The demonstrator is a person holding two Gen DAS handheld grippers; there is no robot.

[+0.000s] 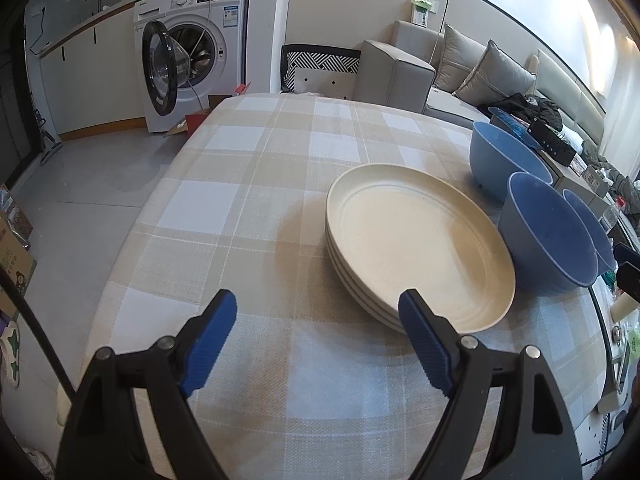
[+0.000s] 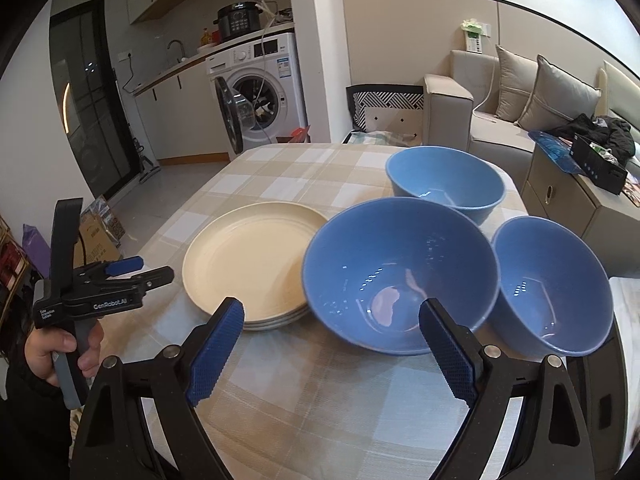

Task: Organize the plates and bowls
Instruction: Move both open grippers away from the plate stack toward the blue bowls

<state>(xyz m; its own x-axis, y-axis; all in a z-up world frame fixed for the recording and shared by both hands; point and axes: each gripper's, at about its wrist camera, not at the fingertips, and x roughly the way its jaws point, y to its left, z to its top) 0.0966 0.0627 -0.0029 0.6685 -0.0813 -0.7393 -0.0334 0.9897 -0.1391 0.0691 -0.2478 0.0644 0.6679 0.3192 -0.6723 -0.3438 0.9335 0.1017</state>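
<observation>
A stack of cream plates (image 1: 416,244) lies on the checked tablecloth; it also shows in the right wrist view (image 2: 248,264). Three blue bowls stand to its right: a far bowl (image 2: 446,182), a big middle bowl (image 2: 400,272) and a near right bowl (image 2: 552,284). In the left wrist view the far bowl (image 1: 504,160), the middle bowl (image 1: 548,236) and the right bowl (image 1: 592,224) show too. My left gripper (image 1: 318,308) is open and empty, just short of the plates' near rim. My right gripper (image 2: 334,312) is open and empty in front of the middle bowl.
The table (image 1: 248,184) has a beige checked cloth; its left edge drops to the floor. A grey sofa (image 2: 504,112) and a low cabinet (image 2: 568,196) stand behind and right. A washing machine (image 1: 192,52) with its door open is at the back left.
</observation>
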